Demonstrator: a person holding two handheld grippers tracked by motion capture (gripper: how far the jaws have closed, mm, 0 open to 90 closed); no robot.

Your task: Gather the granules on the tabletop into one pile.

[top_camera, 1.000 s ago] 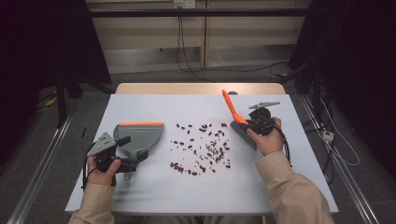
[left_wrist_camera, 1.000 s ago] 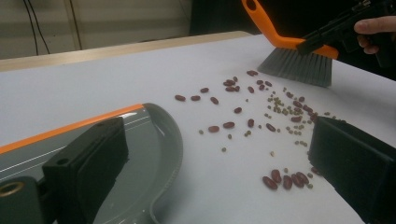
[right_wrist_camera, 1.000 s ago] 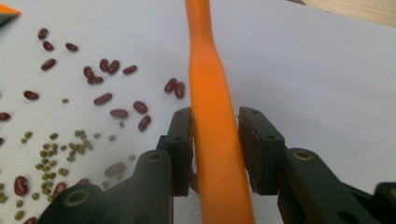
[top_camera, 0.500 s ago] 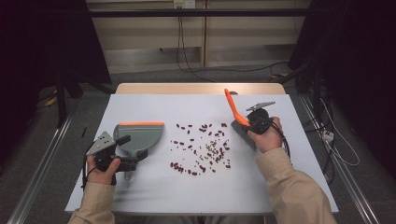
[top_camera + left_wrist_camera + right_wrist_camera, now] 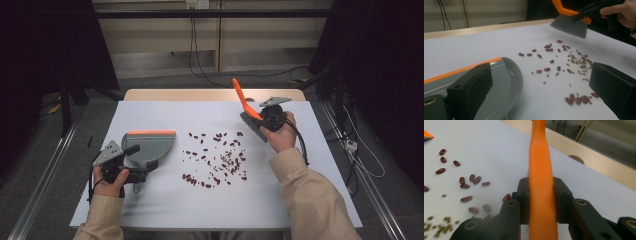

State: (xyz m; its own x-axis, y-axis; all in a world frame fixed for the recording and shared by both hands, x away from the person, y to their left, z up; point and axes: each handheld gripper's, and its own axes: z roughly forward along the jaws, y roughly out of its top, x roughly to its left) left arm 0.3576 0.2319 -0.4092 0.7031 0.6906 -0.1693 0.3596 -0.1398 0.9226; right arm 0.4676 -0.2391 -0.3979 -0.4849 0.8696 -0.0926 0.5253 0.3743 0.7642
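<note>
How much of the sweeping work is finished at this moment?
Done: both tools are gripped, the right gripper shut on the brush, the left gripper at the dustpan. In hand: brush raised beside the beans. Left: all beans lie scattered on the table; the dustpan looks empty.

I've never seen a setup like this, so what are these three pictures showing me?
A person sits at a table covered in white, holding a hand-operated gripper in each hand. One camera looks down from above; two more ride on the grippers, looking along their black jaws. The right gripper is shut on the orange handle of a small brush, whose grey bristles hang above the table. The left gripper is at the handle of a grey dustpan with an orange edge; its jaws look spread, so whether it grips is unclear. Between them lie scattered red beans and smaller green ones.
</note>
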